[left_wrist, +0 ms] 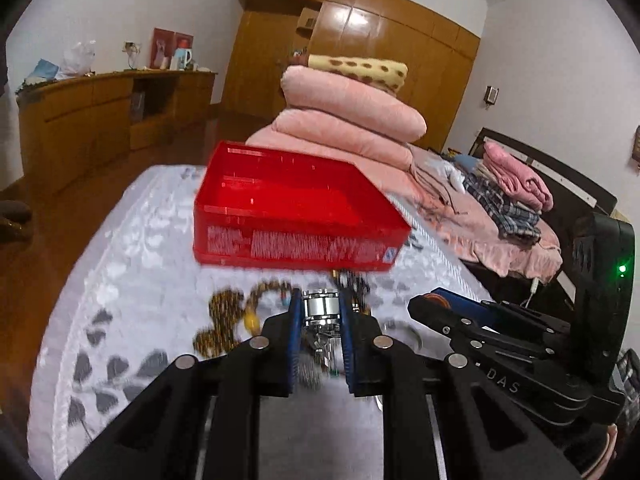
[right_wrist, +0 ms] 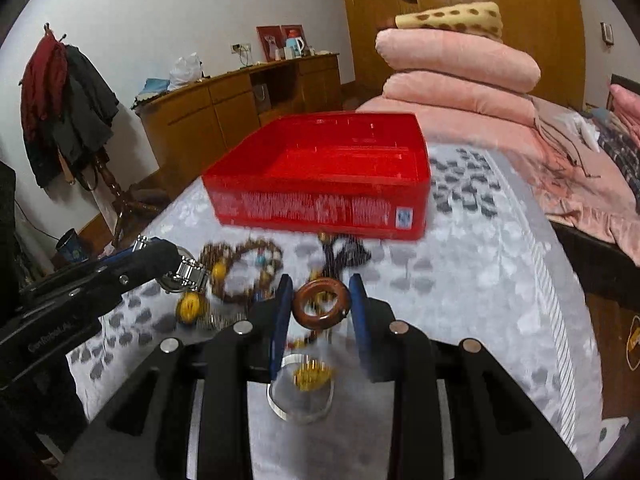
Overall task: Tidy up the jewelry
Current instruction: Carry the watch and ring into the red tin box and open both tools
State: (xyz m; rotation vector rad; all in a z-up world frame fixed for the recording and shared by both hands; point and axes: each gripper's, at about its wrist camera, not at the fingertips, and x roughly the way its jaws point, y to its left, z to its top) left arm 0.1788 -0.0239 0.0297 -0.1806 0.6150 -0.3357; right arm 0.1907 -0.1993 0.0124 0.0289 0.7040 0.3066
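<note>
Nothing yet visible inside the shallow red plastic tray [right_wrist: 320, 160]. In front of it, left gripper [left_wrist: 320, 312] clamped on a silver metal-link watch [left_wrist: 320, 308], right gripper [right_wrist: 320, 300] pinching a brown wooden ring bangle [right_wrist: 321, 304]. Left to sort, before the tray: brown beaded bracelets [right_wrist: 244, 268], dark beaded strand [right_wrist: 344, 254], silver bangle [right_wrist: 300, 392].

Polished metal watch [left_wrist: 320, 312]; glossy wooden ring [right_wrist: 321, 304]; translucent red plastic box [left_wrist: 296, 208]; quilted satin-sheen cloth on the bed [right_wrist: 500, 264]; plush pink blankets [left_wrist: 352, 120]; glossy varnished wood wardrobe [left_wrist: 360, 40].
</note>
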